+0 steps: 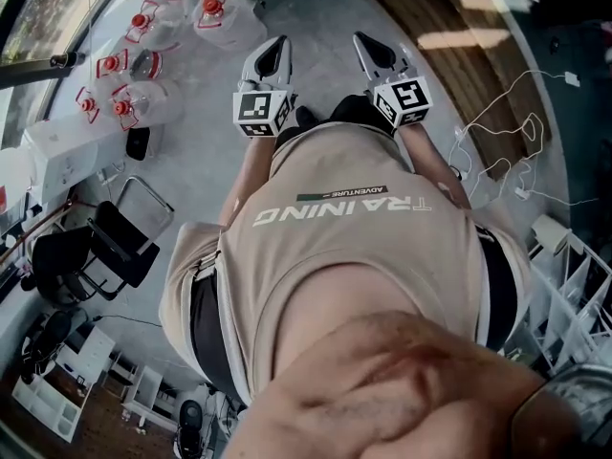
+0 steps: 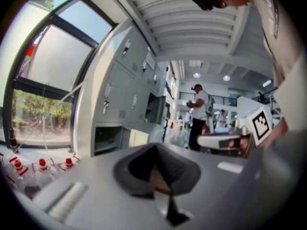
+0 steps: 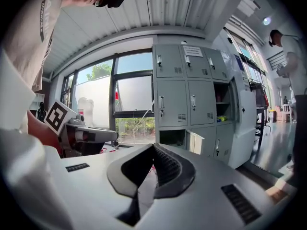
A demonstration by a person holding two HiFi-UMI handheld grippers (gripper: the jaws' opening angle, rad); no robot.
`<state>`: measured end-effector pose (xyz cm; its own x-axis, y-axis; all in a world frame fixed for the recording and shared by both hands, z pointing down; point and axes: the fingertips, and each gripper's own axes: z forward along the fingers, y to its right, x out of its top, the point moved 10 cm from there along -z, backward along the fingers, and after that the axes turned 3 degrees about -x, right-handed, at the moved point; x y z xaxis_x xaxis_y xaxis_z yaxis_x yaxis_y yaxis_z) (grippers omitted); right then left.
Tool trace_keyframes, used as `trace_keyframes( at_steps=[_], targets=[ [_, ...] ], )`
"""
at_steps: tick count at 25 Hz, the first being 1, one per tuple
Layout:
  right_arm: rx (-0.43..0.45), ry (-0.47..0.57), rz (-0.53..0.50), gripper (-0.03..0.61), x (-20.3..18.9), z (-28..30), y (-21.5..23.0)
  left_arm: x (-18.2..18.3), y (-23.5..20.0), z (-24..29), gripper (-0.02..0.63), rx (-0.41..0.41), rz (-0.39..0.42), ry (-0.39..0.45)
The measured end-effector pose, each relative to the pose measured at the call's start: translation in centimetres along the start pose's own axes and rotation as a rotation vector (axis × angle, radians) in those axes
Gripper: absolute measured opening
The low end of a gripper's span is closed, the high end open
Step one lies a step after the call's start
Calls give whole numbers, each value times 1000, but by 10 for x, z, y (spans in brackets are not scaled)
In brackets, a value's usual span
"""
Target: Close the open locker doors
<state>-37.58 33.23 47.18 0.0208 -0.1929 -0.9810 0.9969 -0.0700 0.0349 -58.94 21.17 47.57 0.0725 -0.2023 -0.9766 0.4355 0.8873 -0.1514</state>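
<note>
Left gripper (image 1: 275, 46) and right gripper (image 1: 365, 42) held ahead of the person (image 1: 363, 256), fingers pressed together, holding nothing. The lockers (image 3: 192, 104) stand well apart; one low door (image 3: 194, 143) hangs ajar. Risk: pushed too briskly, it may rebound open.

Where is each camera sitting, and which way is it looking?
Head view: on the head, looking down at the shirt, left gripper and right gripper.
Left gripper view: along its shut jaws toward the lockers; shirt at right.
Right gripper view: along its shut jaws, facing the lockers; shirt at left.
Both share the lockers.
</note>
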Motion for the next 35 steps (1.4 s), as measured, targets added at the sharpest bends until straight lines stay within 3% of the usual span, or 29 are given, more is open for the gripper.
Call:
trace_keyframes(
  at_steps=[6, 10, 20, 25, 31, 35],
  targets=[
    [-10, -38, 32, 14, -8, 35, 31, -6, -12, 40, 0, -30, -27, -68],
    [3, -35, -60, 14, -9, 66, 57, 3, -16, 82, 0, -43, -18, -83],
    [142, 39, -65, 14, 13, 156, 142, 48, -47, 184, 0, 61, 37, -81],
    [227, 5, -59, 14, 7, 194, 168, 48, -66, 209, 0, 136, -104, -67],
    [260, -40, -26, 14, -5, 222, 178, 44, -87, 224, 0, 152, -64, -136],
    [235, -58, -27, 15, -11, 235, 180, 32, -100, 236, 0, 102, -47, -175]
  ],
)
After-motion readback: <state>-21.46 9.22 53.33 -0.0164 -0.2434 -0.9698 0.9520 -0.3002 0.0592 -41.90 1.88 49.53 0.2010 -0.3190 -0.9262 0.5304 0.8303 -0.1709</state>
